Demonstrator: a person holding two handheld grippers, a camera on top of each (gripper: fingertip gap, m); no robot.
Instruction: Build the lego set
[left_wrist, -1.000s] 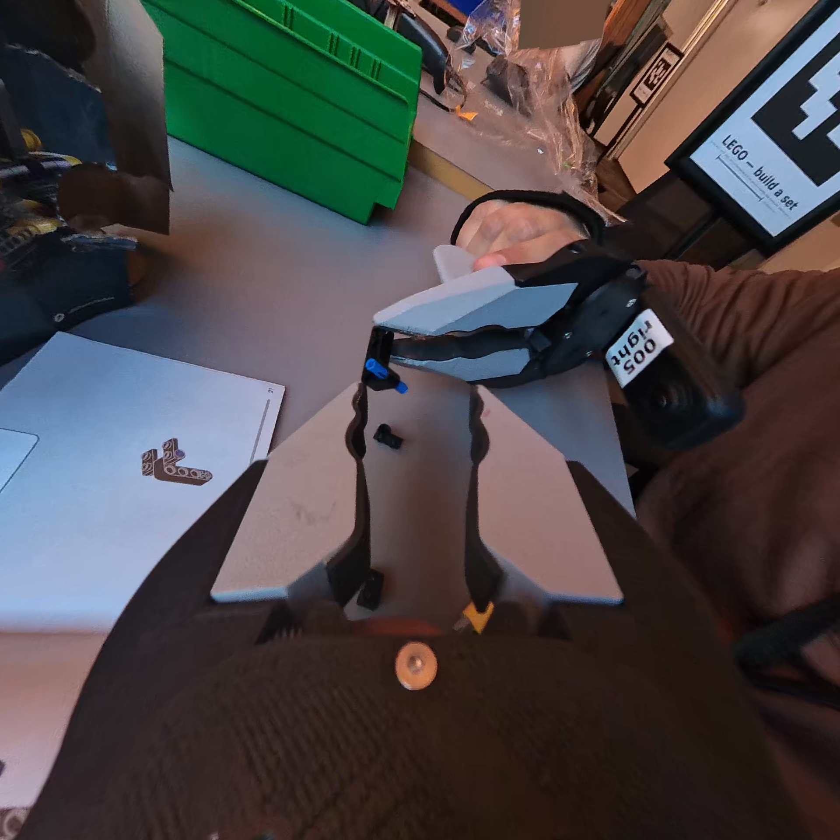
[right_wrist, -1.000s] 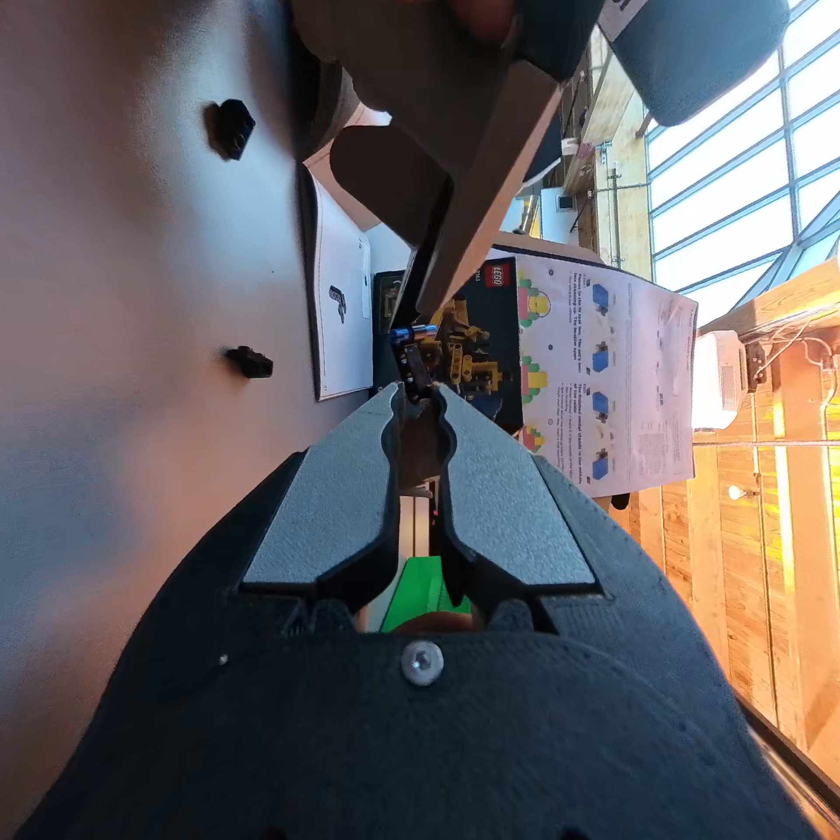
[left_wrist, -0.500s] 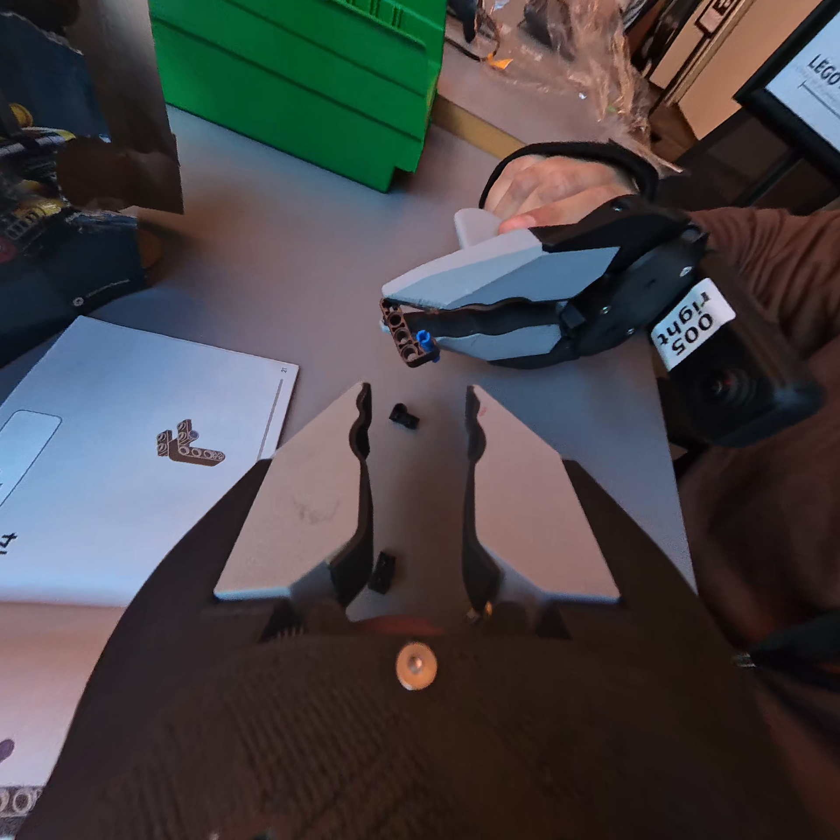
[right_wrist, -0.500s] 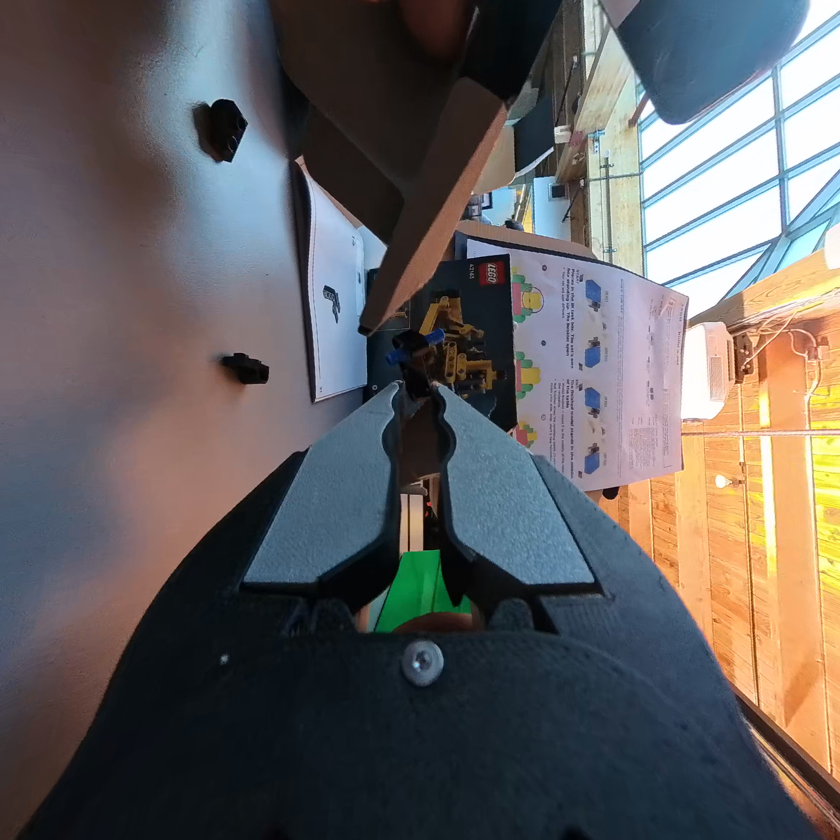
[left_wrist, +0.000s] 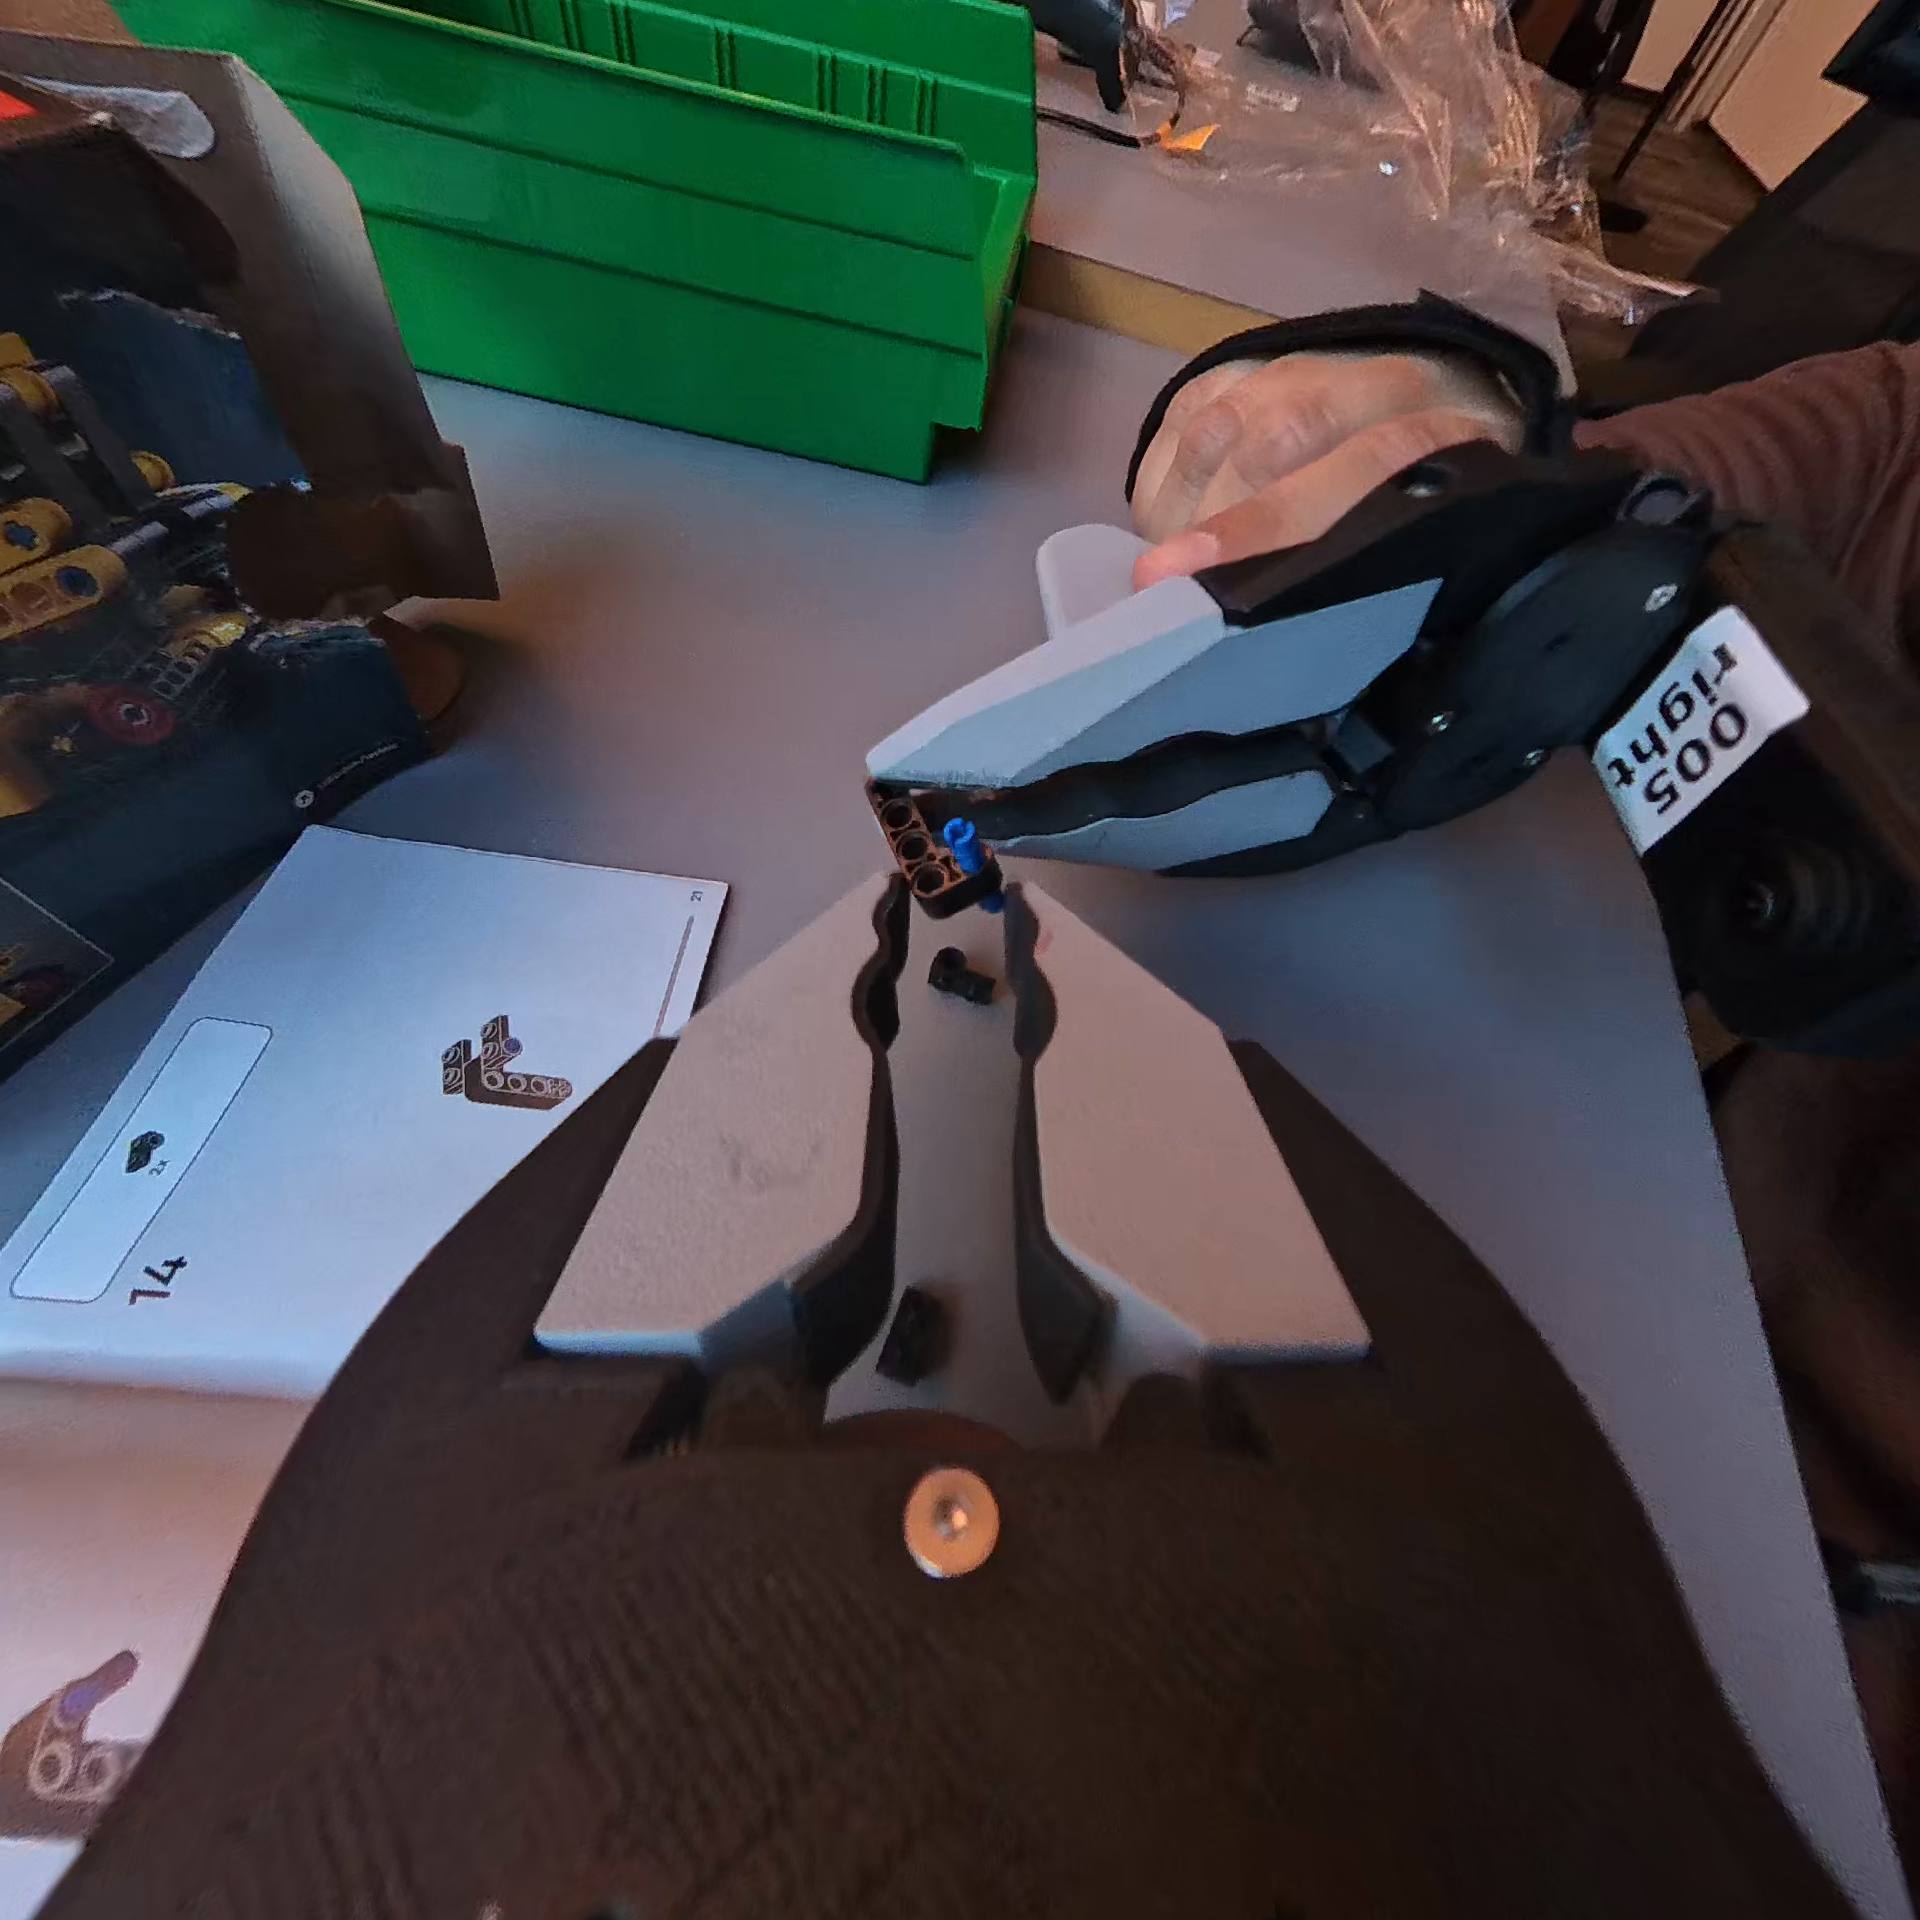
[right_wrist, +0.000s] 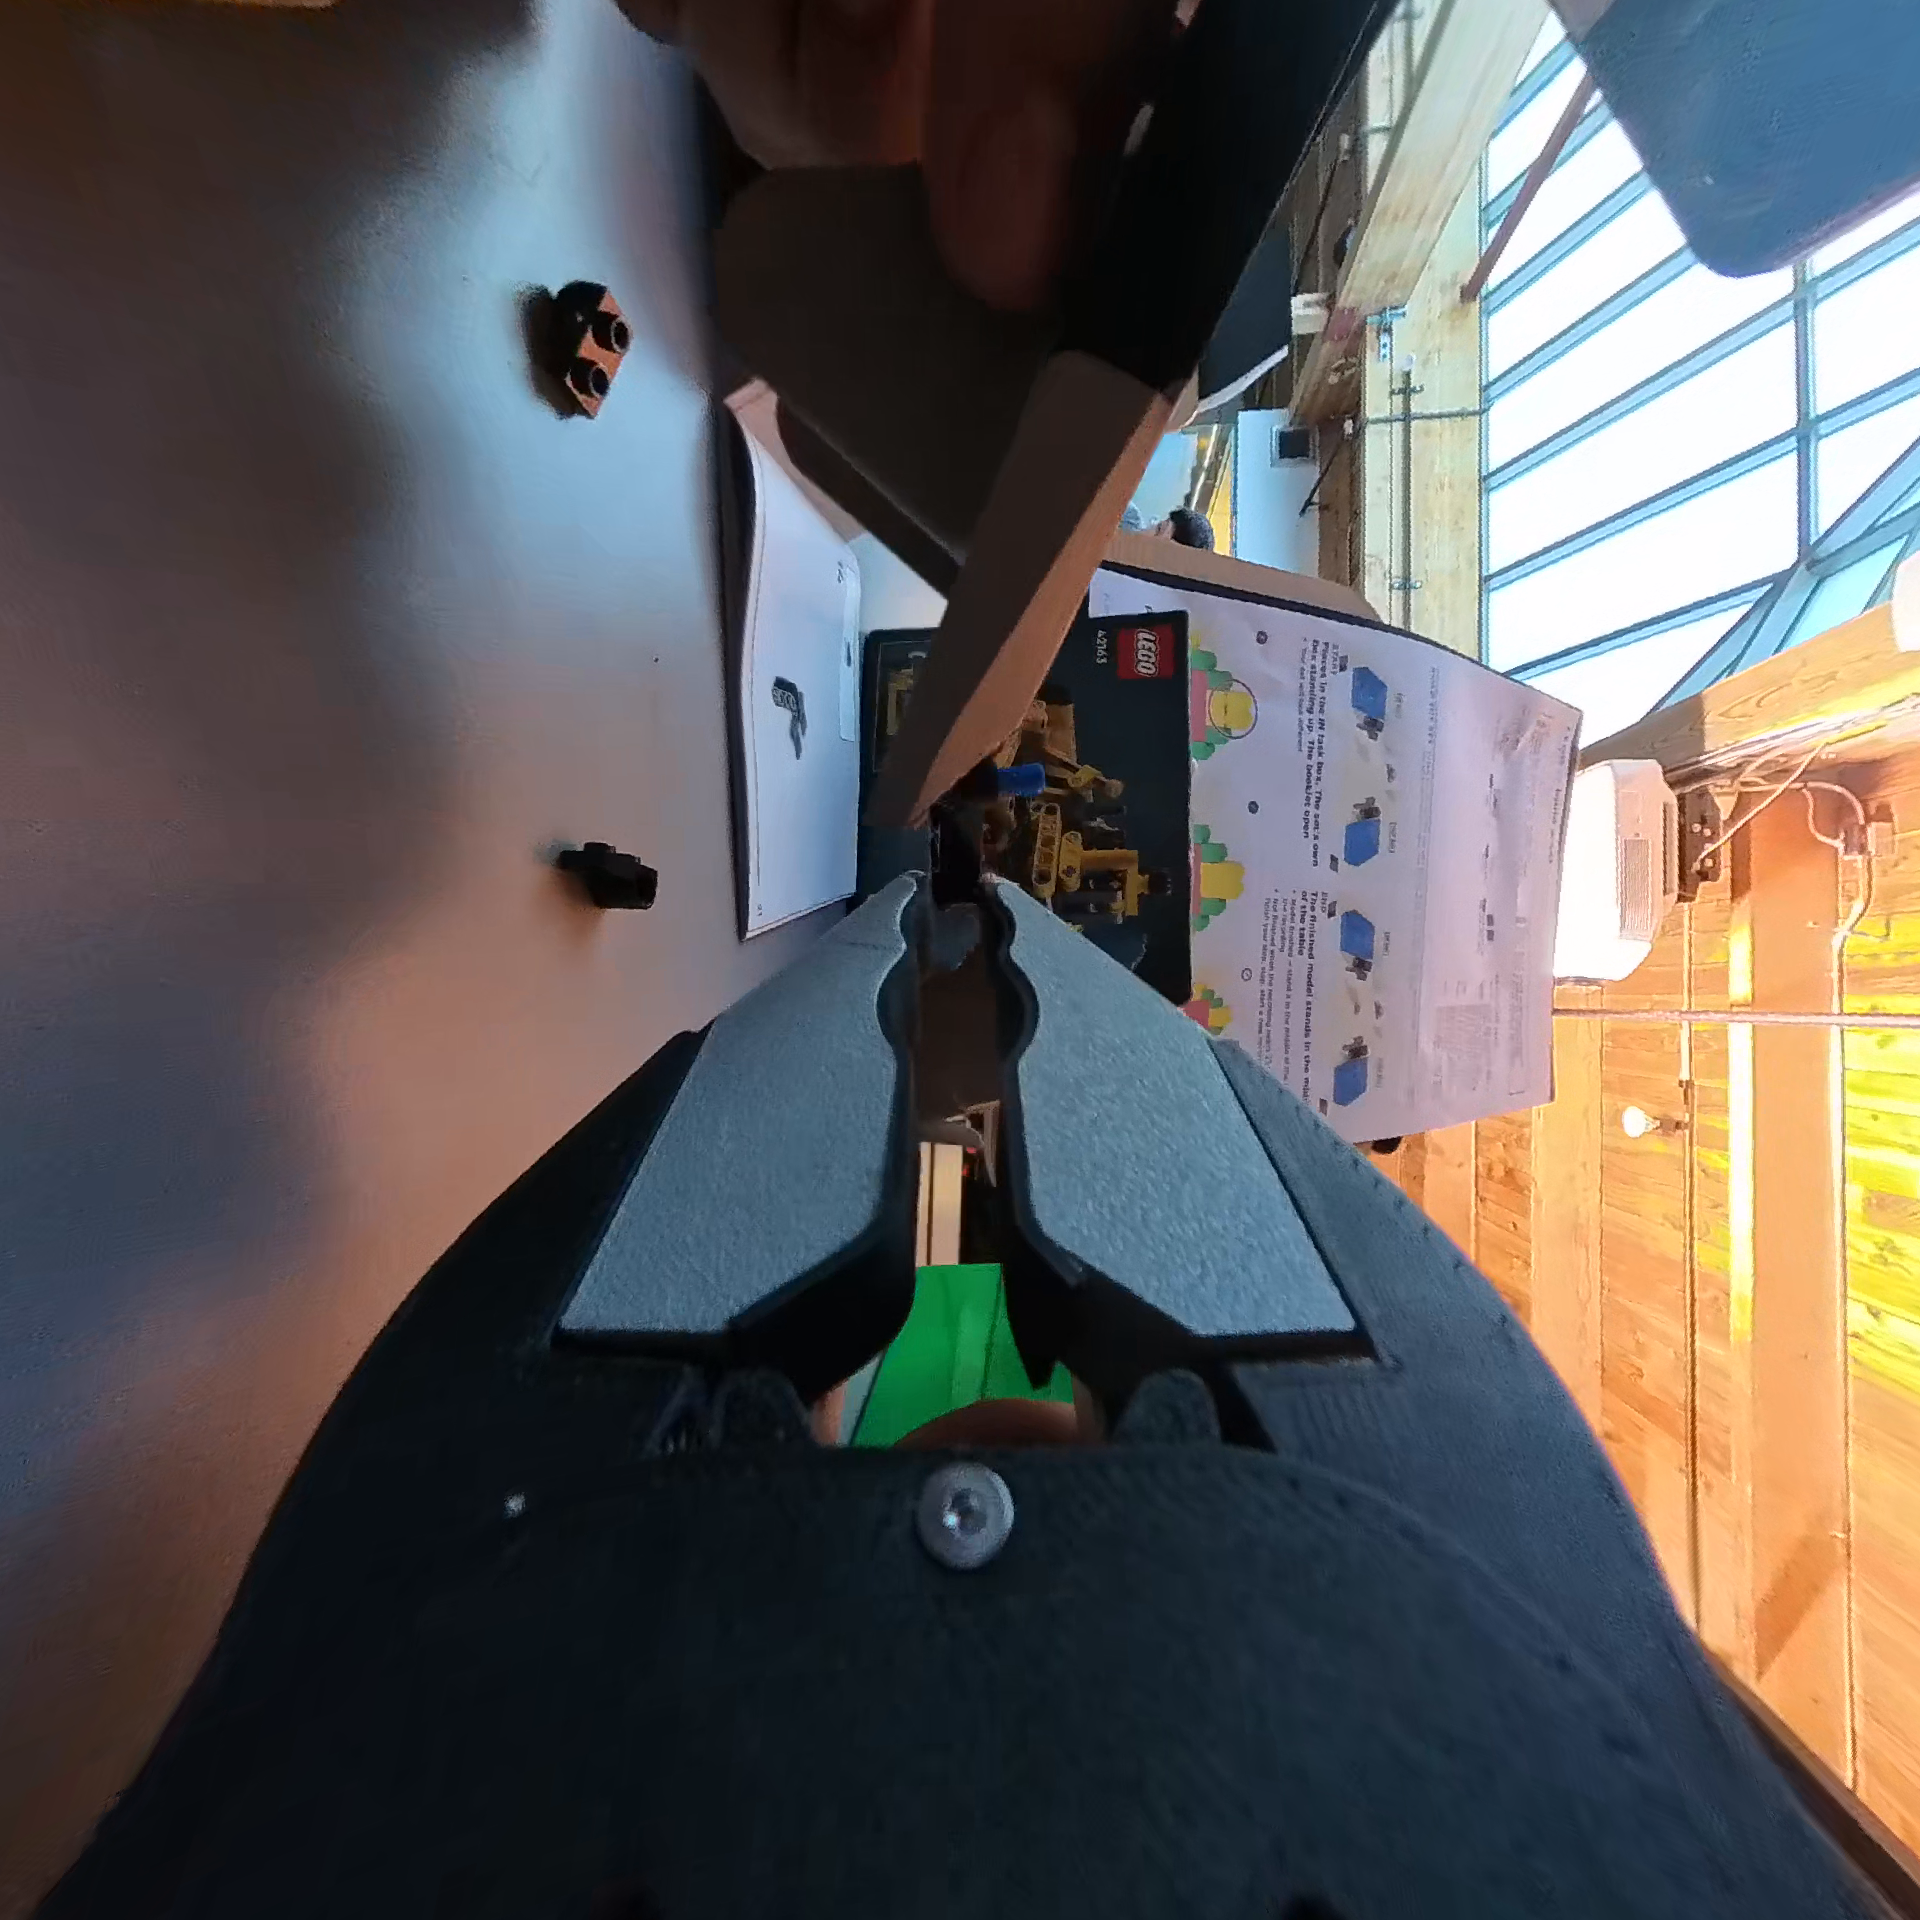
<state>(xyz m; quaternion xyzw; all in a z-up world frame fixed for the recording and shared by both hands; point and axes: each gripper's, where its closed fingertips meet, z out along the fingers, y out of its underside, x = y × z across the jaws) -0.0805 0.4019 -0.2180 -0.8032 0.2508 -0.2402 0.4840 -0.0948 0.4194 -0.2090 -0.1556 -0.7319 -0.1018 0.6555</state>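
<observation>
My right gripper is shut on a black beam with holes that carries a blue pin; the pin also shows in the right wrist view. It holds the beam above the grey table. My left gripper is open and empty, its tips just below the beam. A small black piece lies on the table between the left fingers. A second black piece lies near the finger bases. Both pieces show in the right wrist view.
An open instruction booklet lies at the left. The set's dark box stands behind it, and a green bin at the back. A printed sheet stands by the box. A hand holds the right gripper. Less than 4 cm separates the two grippers' tips. Both grippers' tips are roughly 5 cm from the small black piece. Look for it in the right wrist view too.
The right gripper has turned the beam so that its holes face the left camera. The beam and the left fingertips have come closer together. The left gripper stays open.
</observation>
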